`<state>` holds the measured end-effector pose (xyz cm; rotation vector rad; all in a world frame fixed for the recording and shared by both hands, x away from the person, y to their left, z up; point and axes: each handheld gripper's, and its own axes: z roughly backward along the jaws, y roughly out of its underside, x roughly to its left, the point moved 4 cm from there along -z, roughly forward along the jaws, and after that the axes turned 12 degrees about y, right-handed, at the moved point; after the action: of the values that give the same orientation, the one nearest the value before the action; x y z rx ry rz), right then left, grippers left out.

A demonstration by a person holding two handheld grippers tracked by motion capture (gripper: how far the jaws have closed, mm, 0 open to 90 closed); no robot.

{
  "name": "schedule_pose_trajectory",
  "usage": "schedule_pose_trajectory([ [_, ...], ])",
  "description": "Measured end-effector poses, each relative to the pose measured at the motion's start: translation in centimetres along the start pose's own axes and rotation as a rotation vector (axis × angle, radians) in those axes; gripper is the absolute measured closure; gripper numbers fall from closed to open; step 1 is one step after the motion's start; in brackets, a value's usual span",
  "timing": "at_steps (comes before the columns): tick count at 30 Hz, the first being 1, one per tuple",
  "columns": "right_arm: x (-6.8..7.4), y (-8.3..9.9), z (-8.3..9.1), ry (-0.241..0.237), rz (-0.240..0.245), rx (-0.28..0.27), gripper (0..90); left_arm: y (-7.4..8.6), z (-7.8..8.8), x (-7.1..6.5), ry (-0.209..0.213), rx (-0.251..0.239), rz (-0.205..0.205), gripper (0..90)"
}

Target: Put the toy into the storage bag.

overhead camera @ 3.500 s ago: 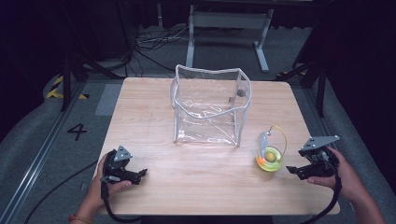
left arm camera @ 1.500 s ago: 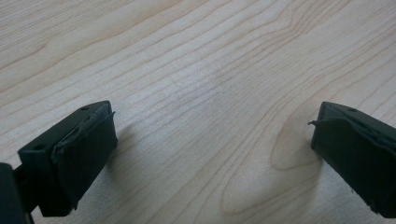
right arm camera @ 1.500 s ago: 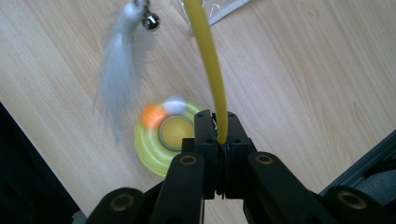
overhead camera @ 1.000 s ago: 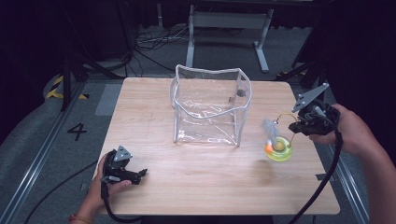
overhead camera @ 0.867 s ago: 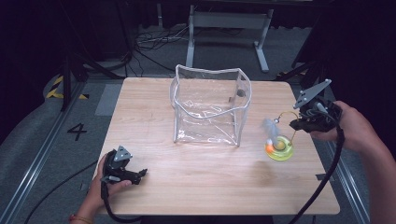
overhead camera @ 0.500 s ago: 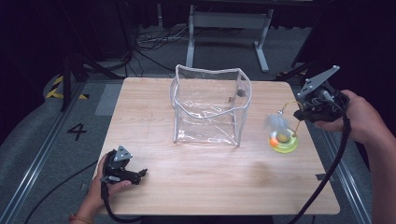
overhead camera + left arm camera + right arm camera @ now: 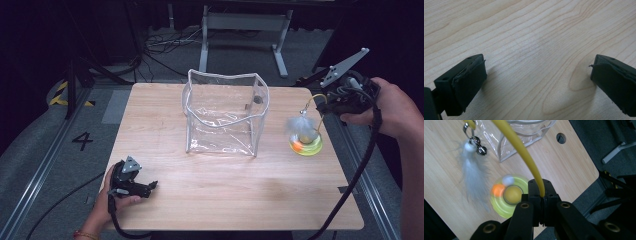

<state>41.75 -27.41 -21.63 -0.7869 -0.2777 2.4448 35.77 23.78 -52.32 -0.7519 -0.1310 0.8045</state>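
The right tool (image 7: 334, 102) is raised above the right edge of the worktop (image 7: 225, 200), its jaws pressed together on the yellow wand (image 7: 524, 150) of a cat toy (image 7: 305, 142). In the right gripper view the wand rises from between the closed jaws and curves up out of the top of the frame. A white feather (image 7: 472, 177) with a small bell (image 7: 482, 150) dangles from a metal clip at the wand's far end. The toy's round yellow-green base (image 7: 506, 200), with an orange ball (image 7: 498, 190) and a white ball (image 7: 507, 180) in it, appears lifted off the wood near the right edge; it looks blurred. A clear plastic bag (image 7: 225, 115) stands upright and open at the middle of the far half of the worktop, just to the left of the toy and apart from it. The left tool (image 7: 147, 187) lies low at the near left corner, jaws spread wide with only bare wood between them.
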Motion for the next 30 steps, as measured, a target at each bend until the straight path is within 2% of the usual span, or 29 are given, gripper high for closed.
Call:
schedule_pose_trajectory([
  [8,-0.4,-1.7,0.6,0.017,0.015,0.017,88.2,0.0,0.0,-0.1,0.001,-0.003,0.010,0.6],
  [13,-1.2,-3.2,1.7,0.043,0.020,0.018,88.2,0.0,0.0,0.0,-0.001,-0.003,0.004,0.6],
  [23,-3.0,-6.0,3.5,0.064,0.004,-0.006,88.1,0.0,0.0,0.0,-0.001,-0.002,0.004,0.6],
  [30,-3.5,-7.7,4.0,0.067,-0.001,-0.023,88.2,0.0,0.0,0.0,0.000,0.000,0.004,0.6],
])
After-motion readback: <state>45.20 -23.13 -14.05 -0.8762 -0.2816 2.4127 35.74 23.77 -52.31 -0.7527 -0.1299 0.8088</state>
